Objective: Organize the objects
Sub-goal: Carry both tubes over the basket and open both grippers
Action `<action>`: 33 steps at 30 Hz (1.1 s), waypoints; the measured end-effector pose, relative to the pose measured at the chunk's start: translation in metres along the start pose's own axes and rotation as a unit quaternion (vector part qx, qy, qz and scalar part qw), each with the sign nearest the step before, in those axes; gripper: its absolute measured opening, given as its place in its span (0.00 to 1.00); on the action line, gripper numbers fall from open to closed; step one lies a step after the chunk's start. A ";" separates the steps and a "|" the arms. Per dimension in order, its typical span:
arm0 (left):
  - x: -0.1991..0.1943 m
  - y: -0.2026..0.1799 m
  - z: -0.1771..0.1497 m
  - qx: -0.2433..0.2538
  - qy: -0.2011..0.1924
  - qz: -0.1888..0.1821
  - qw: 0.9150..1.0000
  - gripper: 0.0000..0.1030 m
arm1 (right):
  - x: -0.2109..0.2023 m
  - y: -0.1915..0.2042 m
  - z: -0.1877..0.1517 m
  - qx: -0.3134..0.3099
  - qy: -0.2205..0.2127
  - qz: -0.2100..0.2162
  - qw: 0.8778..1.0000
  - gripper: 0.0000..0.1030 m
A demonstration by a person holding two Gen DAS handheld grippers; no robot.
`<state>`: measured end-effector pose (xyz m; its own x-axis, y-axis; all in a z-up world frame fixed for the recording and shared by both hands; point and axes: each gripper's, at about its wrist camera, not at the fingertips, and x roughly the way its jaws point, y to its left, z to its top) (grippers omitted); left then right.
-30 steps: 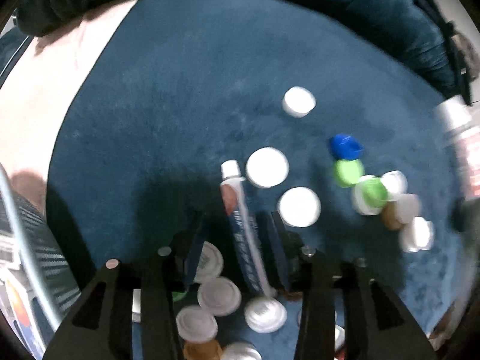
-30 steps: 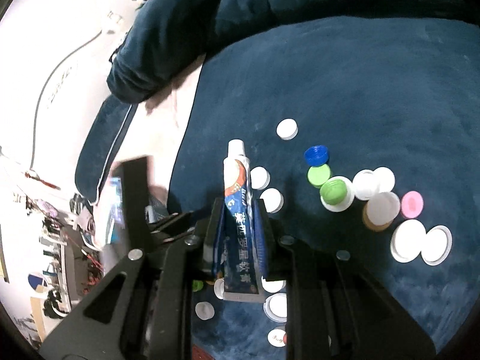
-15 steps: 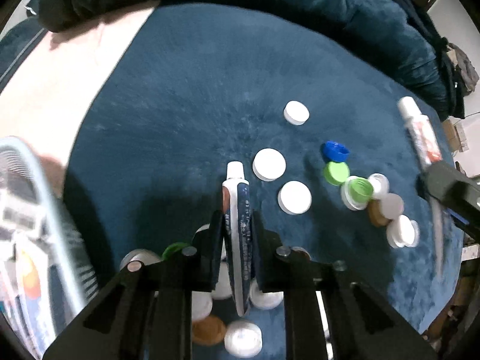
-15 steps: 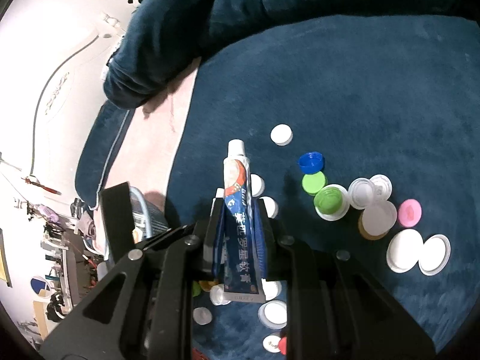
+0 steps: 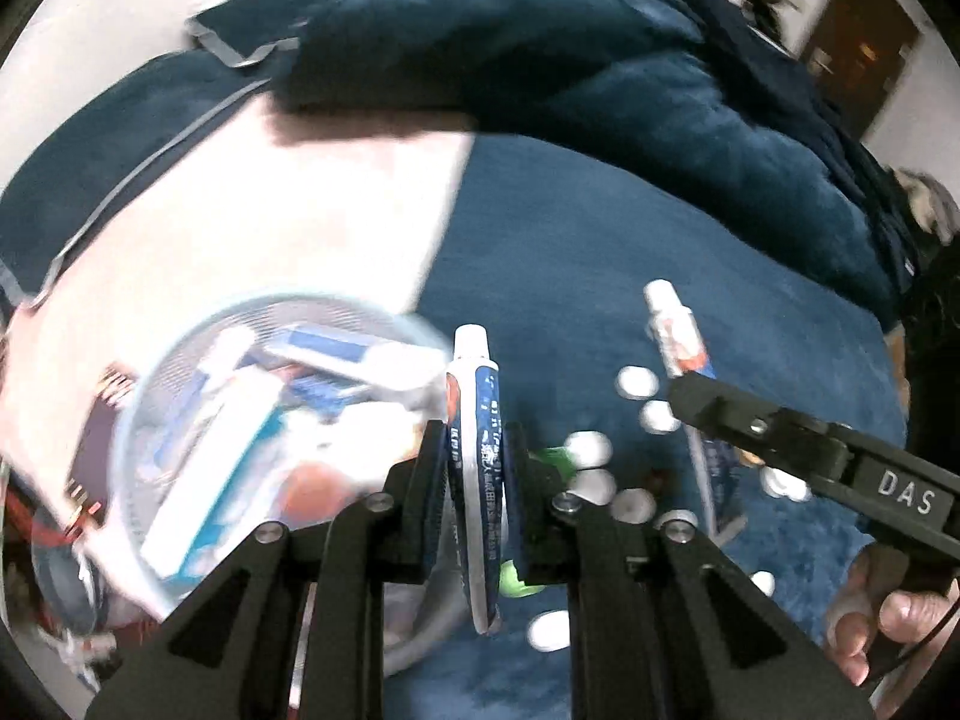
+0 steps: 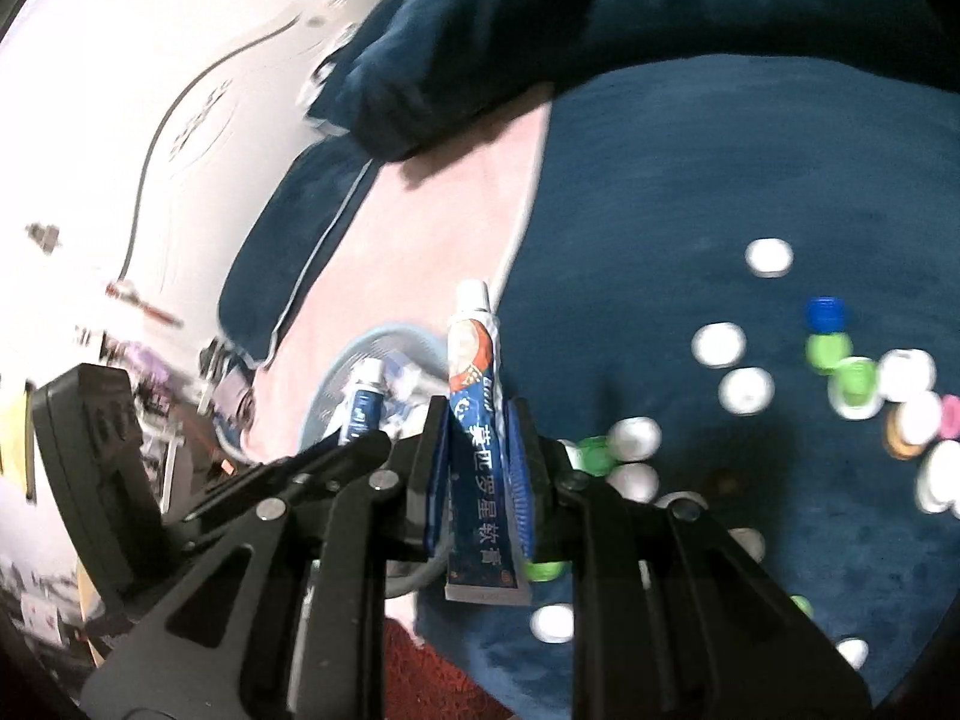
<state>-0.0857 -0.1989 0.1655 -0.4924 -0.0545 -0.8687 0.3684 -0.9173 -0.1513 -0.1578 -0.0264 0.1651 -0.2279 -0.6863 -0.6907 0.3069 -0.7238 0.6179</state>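
The dark blue blanket (image 5: pixel 630 276) fills most of both views, spread over a pale pink sheet (image 5: pixel 270 210), with a bunched blue quilt (image 5: pixel 540 60) lying beyond it. A round pale blue basket (image 5: pixel 150 396) sits at the blanket's left edge, on the pink sheet, holding several toothpaste tubes and boxes, blurred in the left wrist view.

The left gripper (image 5: pixel 477 450) hangs over the blanket's left edge, just beside the basket's rim. Its fingers (image 5: pixel 427 468) are clamped narrow on a blue-and-white toothpaste tube (image 5: pixel 474 420), which stands between them cap forward, its crimped end trailing back below the pads.

The right gripper (image 6: pixel 477 456) is over the same edge of the blanket, its fingers (image 6: pixel 521 468) pressed narrow on a second toothpaste tube (image 6: pixel 477 420), cap forward, flat end toward the camera. A hand (image 5: pixel 888 618) holds this tool at the lower right of the left wrist view.

Loose bottle caps (image 6: pixel 744 390), white, green, blue and pink, lie scattered on the blanket to the right of both tubes.
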 end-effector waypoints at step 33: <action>0.030 0.069 0.004 -0.113 -0.003 0.015 0.993 0.70 | 0.033 0.058 -0.010 -0.093 0.003 -0.017 0.996 0.54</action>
<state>-0.0781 -0.2659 0.1310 -0.4825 -0.0834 -0.8719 0.5509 -0.8028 -0.2281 -0.1384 -0.0905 0.1748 -0.2346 -0.6613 -0.7125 0.4656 -0.7198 0.5149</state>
